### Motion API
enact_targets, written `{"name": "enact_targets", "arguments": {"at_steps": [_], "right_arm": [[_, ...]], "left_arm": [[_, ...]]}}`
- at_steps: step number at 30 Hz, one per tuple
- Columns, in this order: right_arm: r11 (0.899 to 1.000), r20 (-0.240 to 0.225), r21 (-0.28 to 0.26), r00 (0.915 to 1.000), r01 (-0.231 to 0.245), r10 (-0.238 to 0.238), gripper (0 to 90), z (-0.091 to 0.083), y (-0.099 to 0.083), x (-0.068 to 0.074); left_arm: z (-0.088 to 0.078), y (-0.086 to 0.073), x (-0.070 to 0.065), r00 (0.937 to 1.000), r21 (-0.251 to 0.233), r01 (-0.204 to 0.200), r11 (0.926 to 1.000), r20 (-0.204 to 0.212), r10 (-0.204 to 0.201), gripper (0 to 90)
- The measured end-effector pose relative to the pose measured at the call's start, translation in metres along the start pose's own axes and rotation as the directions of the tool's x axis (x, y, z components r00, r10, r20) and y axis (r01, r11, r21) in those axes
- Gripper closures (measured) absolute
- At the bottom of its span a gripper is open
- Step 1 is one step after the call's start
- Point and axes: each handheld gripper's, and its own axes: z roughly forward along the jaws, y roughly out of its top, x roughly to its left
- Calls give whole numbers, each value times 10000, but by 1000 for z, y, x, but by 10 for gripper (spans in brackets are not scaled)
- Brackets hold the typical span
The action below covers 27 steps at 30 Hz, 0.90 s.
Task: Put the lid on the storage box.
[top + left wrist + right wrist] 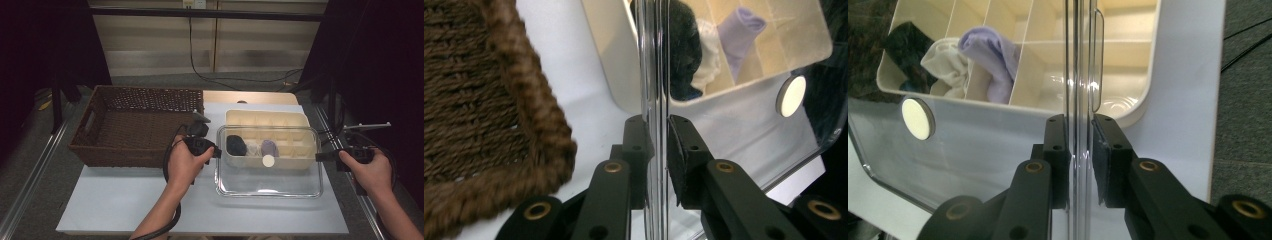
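Lid hems in the box, near table is open
The clear lid hangs over the front of the cream divider box, barring its front cells; the wicker basket walls the left side, while the white tabletop nearer the person lies free

my two claws: black jaws, brass rivets
clear plastic lid: see-through, white round spot
divided plastic box: cream
rolled socks: black, white, lilac
woven wicker basket: dark brown

A white table is carrying a wicker basket sitting beside a cream divided box.
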Motion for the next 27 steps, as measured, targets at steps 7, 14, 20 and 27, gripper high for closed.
{"name": "enact_targets", "arguments": {"at_steps": [7,14,20,27], "right_arm": [[9999,55,-97,10000,-78,79,775,-1,10,-3],[9999,141,-9,9998,-150,151,774,1,20,-4],[9996,229,-73,9993,-283,284,773,2,36,-3],[9989,333,-153,9984,-446,451,770,13,45,-8]], "left_arm": [[2,11,-1,9999,-45,105,9999,8,-105,792],[5,21,1,9997,-11,227,9997,14,-227,792],[5,35,2,9987,-150,502,9986,90,-500,792],[13,43,5,9982,-439,586,9973,-85,-590,792]]}}
